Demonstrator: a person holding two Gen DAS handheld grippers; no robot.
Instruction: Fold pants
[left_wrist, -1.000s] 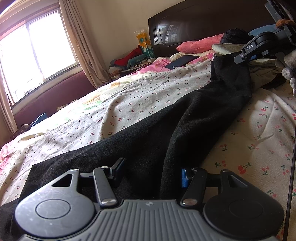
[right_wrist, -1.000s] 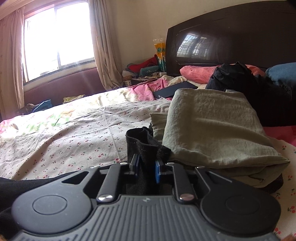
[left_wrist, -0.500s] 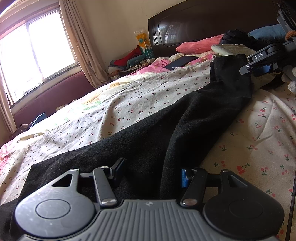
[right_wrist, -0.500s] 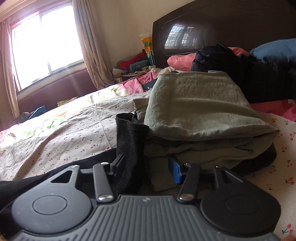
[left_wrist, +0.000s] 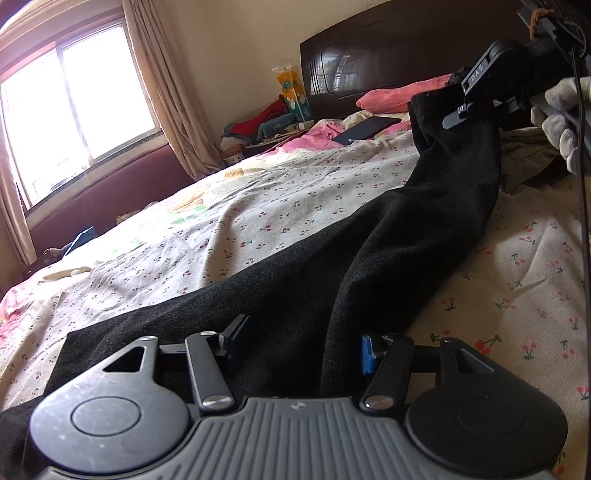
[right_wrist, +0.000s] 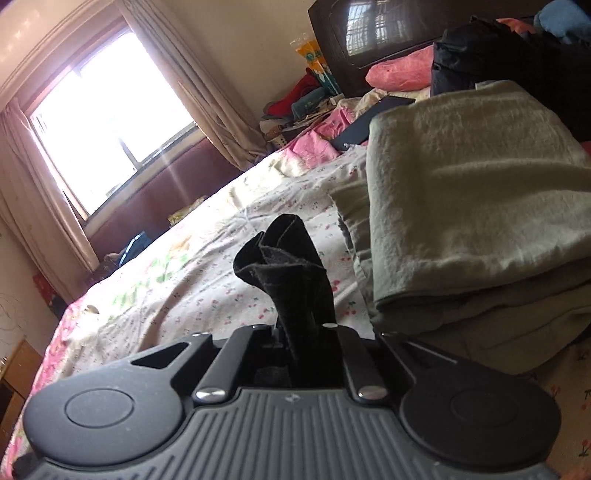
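Observation:
Black pants (left_wrist: 332, 266) lie stretched along a cherry-print bed sheet (left_wrist: 258, 206). My left gripper (left_wrist: 301, 341) is open, low over the near end of the pants, with cloth between its fingers. My right gripper (right_wrist: 304, 332) is shut on the far end of the pants (right_wrist: 291, 266), whose bunched hem sticks up past the fingers. In the left wrist view the right gripper (left_wrist: 476, 96) holds that end lifted off the bed, tilted, with a gloved hand behind it.
A stack of folded olive-green clothes (right_wrist: 472, 206) sits right of the right gripper. Pink pillows (left_wrist: 399, 94), a dark tablet (left_wrist: 365, 129) and a dark headboard (left_wrist: 388, 51) lie beyond. A window with curtains (left_wrist: 74, 110) is at the left.
The right gripper opened half a second ago, then shut again on the pants' far end and lifted it, tilting. The left gripper has stayed open and still.

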